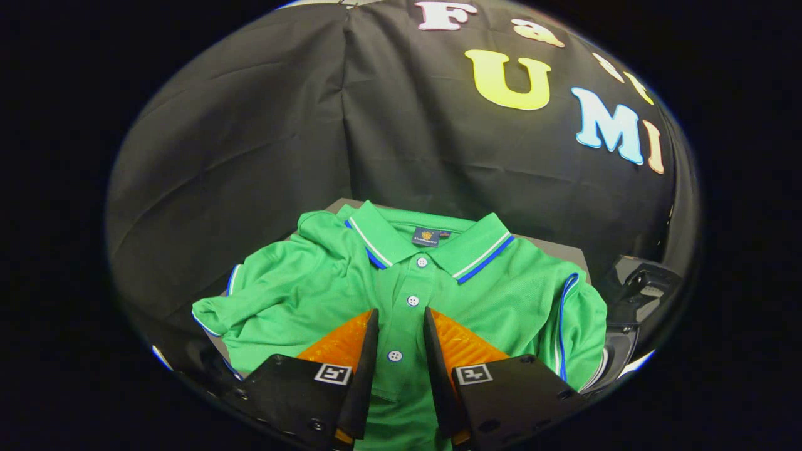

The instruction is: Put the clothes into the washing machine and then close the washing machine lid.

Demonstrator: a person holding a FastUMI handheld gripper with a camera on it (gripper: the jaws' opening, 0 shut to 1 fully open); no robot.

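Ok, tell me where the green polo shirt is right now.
In the gripper view, the green polo shirt lies spread on a grey surface before the black cloth wall; its button placket runs between the fingers of the open gripper.

The gripper [401,319] has two wedge-shaped fingers [369,369] with ribbed outer faces. Each sits on a dark, blocky mount with a square black-and-white marker [333,374] on top. Round screws [315,425] dot the mounts toward 6 o'clock.

Black cloth booth wall [250,144] hangs creased behind — a grey table [567,250] stands before it.
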